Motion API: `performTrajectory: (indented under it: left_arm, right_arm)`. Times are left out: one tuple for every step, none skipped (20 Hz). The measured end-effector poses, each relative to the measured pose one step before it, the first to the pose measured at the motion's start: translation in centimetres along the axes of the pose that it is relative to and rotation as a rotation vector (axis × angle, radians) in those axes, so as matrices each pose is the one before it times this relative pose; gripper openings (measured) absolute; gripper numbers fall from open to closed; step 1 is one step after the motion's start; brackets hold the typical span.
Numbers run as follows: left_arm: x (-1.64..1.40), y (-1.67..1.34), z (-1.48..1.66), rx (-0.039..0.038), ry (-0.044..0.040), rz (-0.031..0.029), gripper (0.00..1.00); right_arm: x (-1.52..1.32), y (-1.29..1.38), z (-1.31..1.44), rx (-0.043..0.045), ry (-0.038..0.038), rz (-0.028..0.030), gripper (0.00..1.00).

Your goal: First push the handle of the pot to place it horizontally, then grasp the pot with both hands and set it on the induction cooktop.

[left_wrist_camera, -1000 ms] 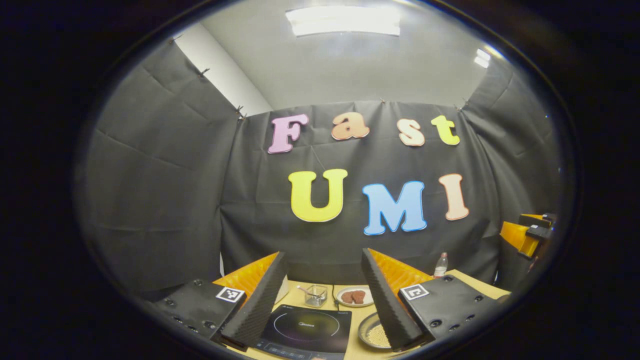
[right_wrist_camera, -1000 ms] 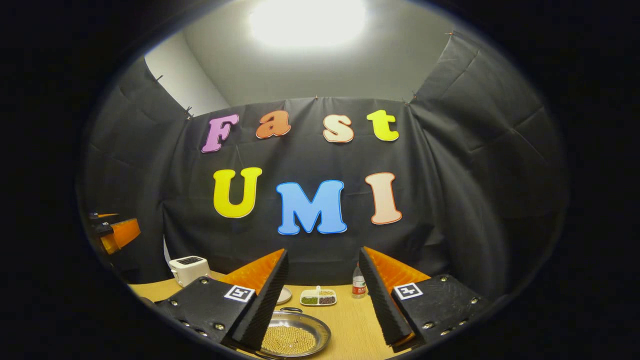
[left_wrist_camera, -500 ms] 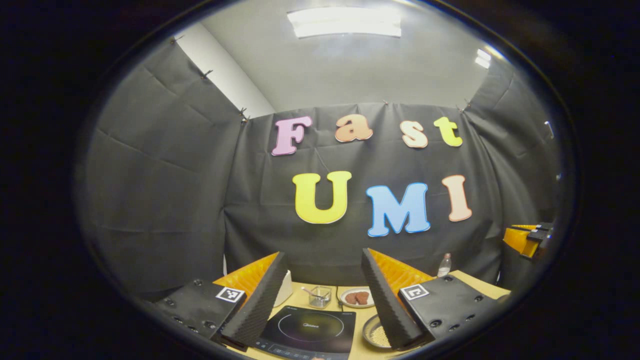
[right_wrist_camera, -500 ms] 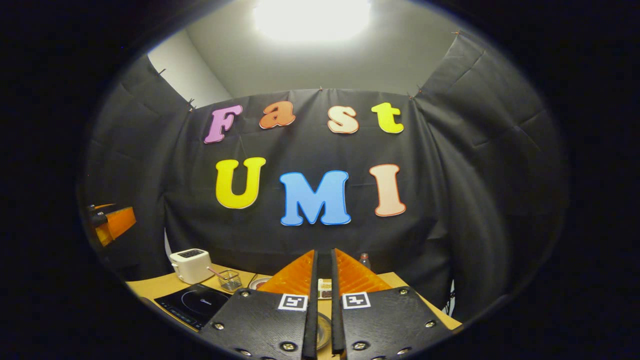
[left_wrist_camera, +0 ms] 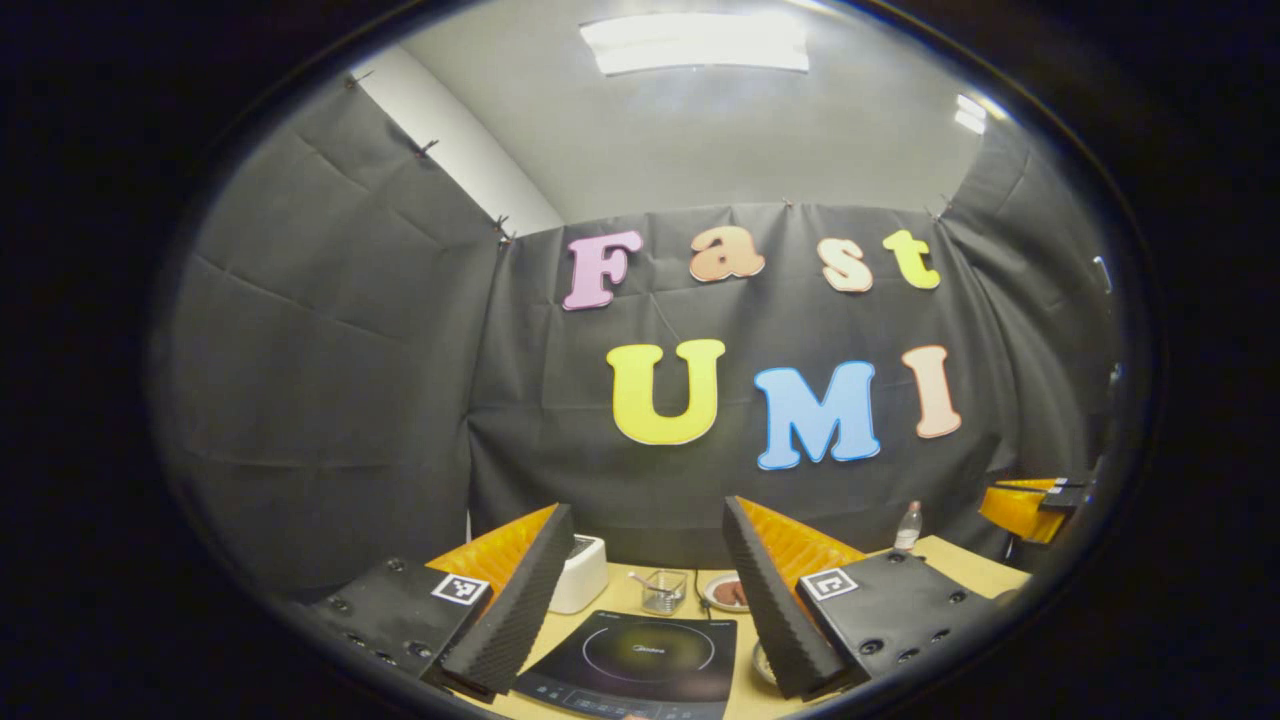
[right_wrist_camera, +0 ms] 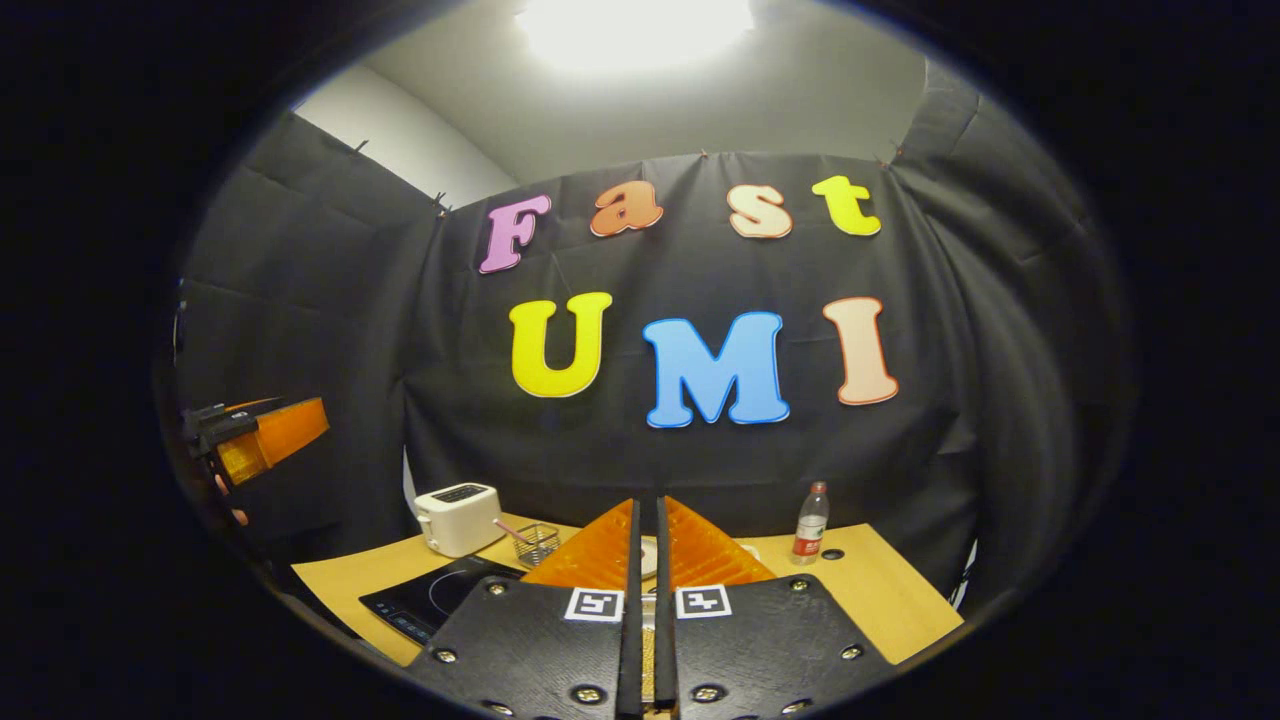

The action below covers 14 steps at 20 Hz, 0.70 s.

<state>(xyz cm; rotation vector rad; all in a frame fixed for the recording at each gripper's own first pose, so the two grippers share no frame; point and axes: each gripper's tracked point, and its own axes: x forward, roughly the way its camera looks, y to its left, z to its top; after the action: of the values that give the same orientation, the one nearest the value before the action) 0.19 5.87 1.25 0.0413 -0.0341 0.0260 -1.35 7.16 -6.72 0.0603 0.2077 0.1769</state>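
The right gripper [right_wrist_camera: 647, 520], jaws nearly closed, should descend slowly beside the handle. The left gripper [left_wrist_camera: 640, 530] stays wide above the black glass induction cooktop [left_wrist_camera: 640, 660]; the round metal pot [left_wrist_camera: 762, 662] lies beside its right edge.

Black cloth walls [left_wrist_camera: 330, 400] (pinned at the seams) enclose a wooden table [right_wrist_camera: 880, 590]; ceiling light [left_wrist_camera: 695, 42] glows overhead.

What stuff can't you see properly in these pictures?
- The pot: in the left gripper view just a sliver of rim shows beside the left gripper's finger, so its handle is hidden.
- In the right gripper view, the right gripper stands in front of the table middle, covering the pot.
- The plate: half hidden by a finger; the food is too small to name.
- The induction cooktop: front edge cut off.
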Motion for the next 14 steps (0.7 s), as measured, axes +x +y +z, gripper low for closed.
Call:
performTrajectory:
  left_arm:
    - [0.022,0.586,-0.069,0.00656,0.0008,0.00796,0.97]
    - [0.004,0.571,-0.017,0.00481,0.00028,0.0108,1.0]
    - [-0.027,0.533,-0.069,0.00214,0.00199,0.01092,1.0]
    - [-0.029,0.56,-0.019,0.00284,-0.00022,0.01134,1.0]
    - [-0.146,0.524,-0.181,0.00534,0.00363,0.0127,1.0]
    - [-0.095,0.471,-0.265,0.00367,0.00692,0.0097,0.94]
    - [-0.222,0.492,-0.273,0.00107,0.00314,0.00903,1.0]
    - [-0.096,0.476,0.022,-0.00102,-0.00034,0.01063,1.0]
    - [-0.058,0.455,-0.285,-0.00312,0.00209,0.00805,0.97]
    - [-0.248,0.425,-0.245,-0.0026,0.0038,0.0065,1.0]
    - [-0.098,0.412,-0.316,0.00002,0.00507,0.00639,0.98]
    - [-0.036,0.493,-0.193,0.00107,0.00528,0.007,0.98]
    - [-0.018,0.549,-0.287,0.00239,0.00668,0.00938,1.0]
    - [-0.015,0.588,-0.296,0.00092,0.00643,0.00731,1.0]
  right_arm:
    - [0.272,0.529,-0.695,-0.00133,0.017,0.01603,0.05]
    - [0.322,0.56,-0.678,-0.00176,0.01739,0.01371,0.05]
    - [0.411,0.625,-0.83,0.00038,0.02164,0.0153,0.05]
    - [0.338,0.773,-0.933,0.00437,0.02211,0.02137,0.05]
    - [0.299,0.989,-0.964,0.00793,0.02657,0.03007,0.05]
    - [0.323,1.019,-1.126,0.00517,0.02763,0.03135,0.05]
    - [0.328,0.768,-1.079,-0.00277,0.02747,0.02373,0.05]
    - [0.143,0.561,-0.987,-0.00955,0.02665,0.0216,0.05]
    - [0.272,0.569,-1.073,-0.01334,0.0264,0.01968,0.05]
    - [0.251,0.545,-1.086,-0.01298,0.02538,0.01753,0.05]
    - [0.345,0.578,-1.092,-0.00803,0.0247,0.0166,0.05]
    - [0.357,0.507,-0.955,-0.0014,0.0283,0.01825,0.05]
    - [0.401,0.393,-1.156,-0.0003,0.0296,0.01179,0.05]
    - [0.377,0.345,-0.905,0.00031,0.02681,0.00993,0.05]
